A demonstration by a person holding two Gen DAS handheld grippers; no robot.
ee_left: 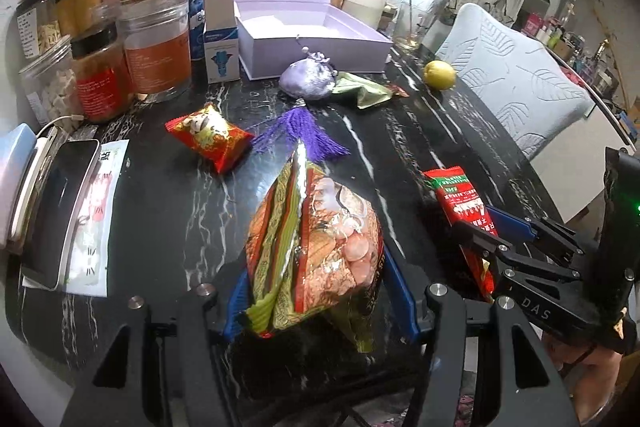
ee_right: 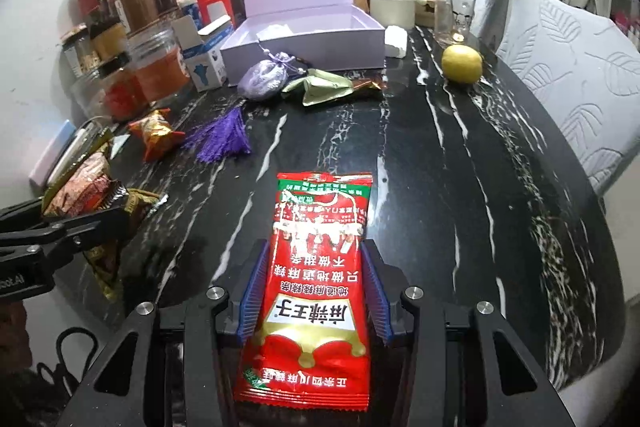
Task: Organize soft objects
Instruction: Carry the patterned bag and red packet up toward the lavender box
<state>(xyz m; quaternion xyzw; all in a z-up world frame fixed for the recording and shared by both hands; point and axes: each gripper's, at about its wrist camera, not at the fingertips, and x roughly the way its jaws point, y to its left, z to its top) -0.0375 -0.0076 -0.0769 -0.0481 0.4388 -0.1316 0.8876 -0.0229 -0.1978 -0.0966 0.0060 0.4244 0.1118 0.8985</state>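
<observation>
Both claws are loaded right now. The left claw (ee_left: 320,291) is closed partway on a puffy snack bag (ee_left: 316,239), blue pads pressed into both sides, seam edge up. The right claw (ee_right: 314,295) is clamped on a flat red snack packet (ee_right: 316,267), which is pinched along its long edges and sticks out forward over the tabletop (ee_right: 440,187).

Judging by the task, the open lavender box (ee_right: 304,39) at the back is probably where these get dropped. For that to go well, each bag should be kept clear of the tabletop, carried over the near wall of the box and only let go once it is above the inside.

Care is needed with the purple sachet (ee_right: 266,81), its tassel (ee_right: 224,139) and the green wrapper (ee_right: 324,89), which lie right in front of the box and could be dragged along. The small red candy bag (ee_left: 208,139) is left for later. The puffy bag shouldn't be squeezed harder, since it could pop or slip.
</observation>
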